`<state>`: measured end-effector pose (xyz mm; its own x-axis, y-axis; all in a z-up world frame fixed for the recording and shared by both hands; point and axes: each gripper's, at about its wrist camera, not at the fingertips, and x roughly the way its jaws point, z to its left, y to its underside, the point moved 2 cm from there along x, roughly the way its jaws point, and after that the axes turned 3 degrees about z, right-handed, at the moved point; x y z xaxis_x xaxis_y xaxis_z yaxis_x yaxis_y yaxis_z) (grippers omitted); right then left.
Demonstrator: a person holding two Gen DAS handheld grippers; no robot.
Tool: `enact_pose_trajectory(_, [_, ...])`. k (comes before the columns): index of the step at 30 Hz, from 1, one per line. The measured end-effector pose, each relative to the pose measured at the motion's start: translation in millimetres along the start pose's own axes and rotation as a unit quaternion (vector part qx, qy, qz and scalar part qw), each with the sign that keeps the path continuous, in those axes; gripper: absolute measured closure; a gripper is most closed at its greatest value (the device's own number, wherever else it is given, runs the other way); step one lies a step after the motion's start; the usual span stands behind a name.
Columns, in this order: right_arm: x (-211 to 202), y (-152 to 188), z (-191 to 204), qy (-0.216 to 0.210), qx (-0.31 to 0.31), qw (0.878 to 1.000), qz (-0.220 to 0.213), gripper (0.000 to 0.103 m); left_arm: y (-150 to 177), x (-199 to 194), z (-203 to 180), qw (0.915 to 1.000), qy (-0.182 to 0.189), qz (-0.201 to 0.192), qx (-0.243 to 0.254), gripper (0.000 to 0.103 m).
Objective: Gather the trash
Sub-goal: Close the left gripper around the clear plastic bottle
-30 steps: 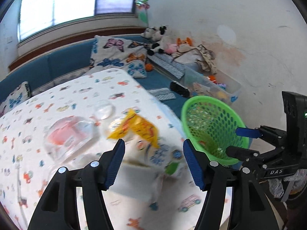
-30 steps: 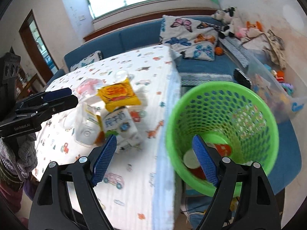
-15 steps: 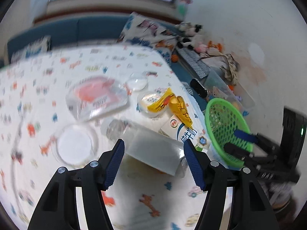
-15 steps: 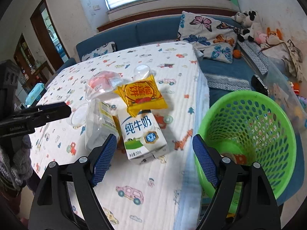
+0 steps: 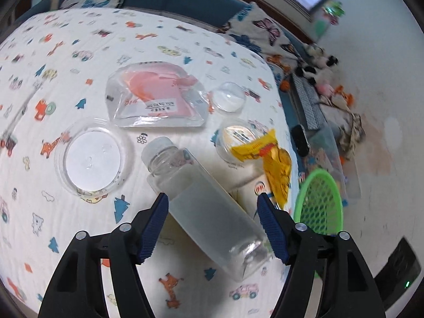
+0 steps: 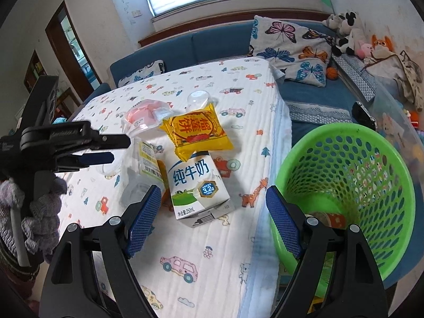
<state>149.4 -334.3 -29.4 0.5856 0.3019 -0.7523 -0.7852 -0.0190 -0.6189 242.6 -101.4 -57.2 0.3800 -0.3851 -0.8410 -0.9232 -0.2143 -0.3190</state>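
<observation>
A clear plastic bottle (image 5: 206, 204) lies on the patterned table; my left gripper (image 5: 212, 214) is open, its jaws straddling the bottle without touching. The bottle also shows in the right wrist view (image 6: 144, 169). A white milk carton (image 6: 197, 188) lies on the table with a yellow snack packet (image 6: 197, 132) leaning on it. My right gripper (image 6: 213, 214) is open and empty, hovering just in front of the carton. The left gripper (image 6: 106, 148) appears at the left of that view. A green mesh basket (image 6: 344, 185) with some trash inside stands beside the table edge.
A pink-and-clear pouch (image 5: 153, 98), a round clear lid (image 5: 92, 159), a small clear dome (image 5: 229, 96) and a clear cup (image 5: 235, 139) lie on the table. A blue sofa (image 6: 220, 45) with butterfly cushions and toys stands behind. The table edge (image 6: 267, 212) runs next to the basket.
My left gripper has swung left and tipped down over the table until its jaws frame the clear bottle. My right gripper has moved left from the basket to face the milk carton.
</observation>
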Motion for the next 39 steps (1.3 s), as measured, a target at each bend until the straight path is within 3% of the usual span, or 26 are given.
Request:
enact_pose_trajectory(12, [9,3,-5,-0.007,0.005,1.0,0.009,0.022,-5,24,18,0.9971,-0.01,0.011,-0.075,0.029])
enact_pose_trajectory(21, [14,1,-4,-0.006,0.002,1.0,0.015,0.022,-8,34,25,0.995,-0.001,0.019,-0.098,0.035])
enact_pose_trajectory(25, [14,1,-2,-0.006,0.0,1.0,0.015,0.022,-9,33,29,0.995,0.007,0.023,-0.097,0.04])
enact_pose_trajectory(39, [21,-5,12,-0.006,-0.013,1.0,0.018,0.024,-10,0,34,0.9988,0.023,0.041,-0.015,0.042])
